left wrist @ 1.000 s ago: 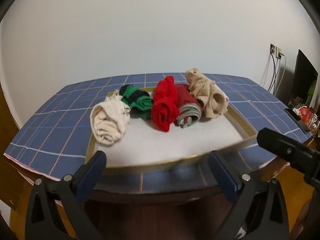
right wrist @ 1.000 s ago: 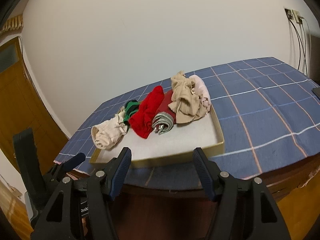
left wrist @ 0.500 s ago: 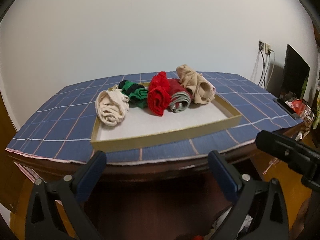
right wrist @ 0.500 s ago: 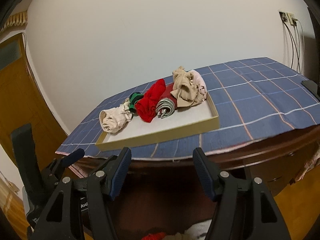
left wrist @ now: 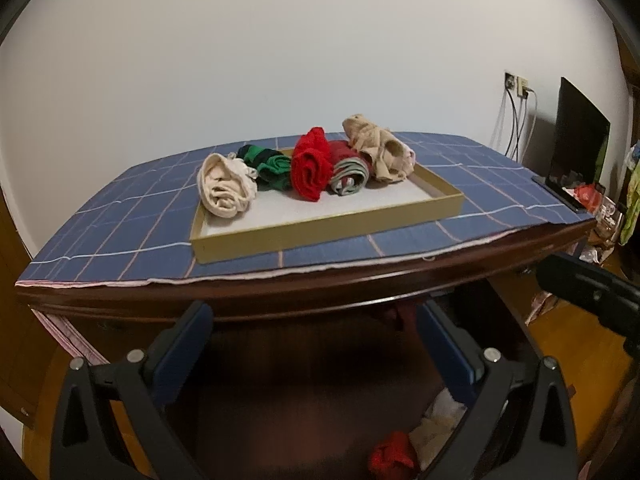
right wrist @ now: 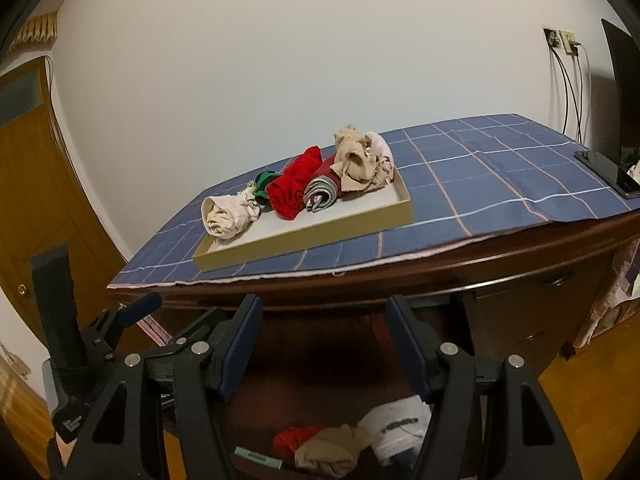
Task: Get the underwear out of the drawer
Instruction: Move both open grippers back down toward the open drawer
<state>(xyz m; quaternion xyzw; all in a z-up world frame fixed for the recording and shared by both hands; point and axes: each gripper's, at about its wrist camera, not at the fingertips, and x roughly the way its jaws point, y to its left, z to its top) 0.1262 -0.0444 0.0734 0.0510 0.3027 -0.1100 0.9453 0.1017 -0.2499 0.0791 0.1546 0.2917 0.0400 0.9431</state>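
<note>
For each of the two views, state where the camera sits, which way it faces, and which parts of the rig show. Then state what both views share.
Left wrist: sits on the left gripper, facing forward and down at the table's front edge; its two open fingers show, the right gripper at right.
Right wrist: sits on the right gripper, facing the same table from further right; open fingers show, the left gripper at lower left.
Shared: the tray of rolled underwear, the blue checked cloth, and the open drawer below.

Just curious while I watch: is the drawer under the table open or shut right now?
Open. In the right wrist view the drawer is pulled out below the table edge, with a red piece and a beige piece lying inside.
</note>
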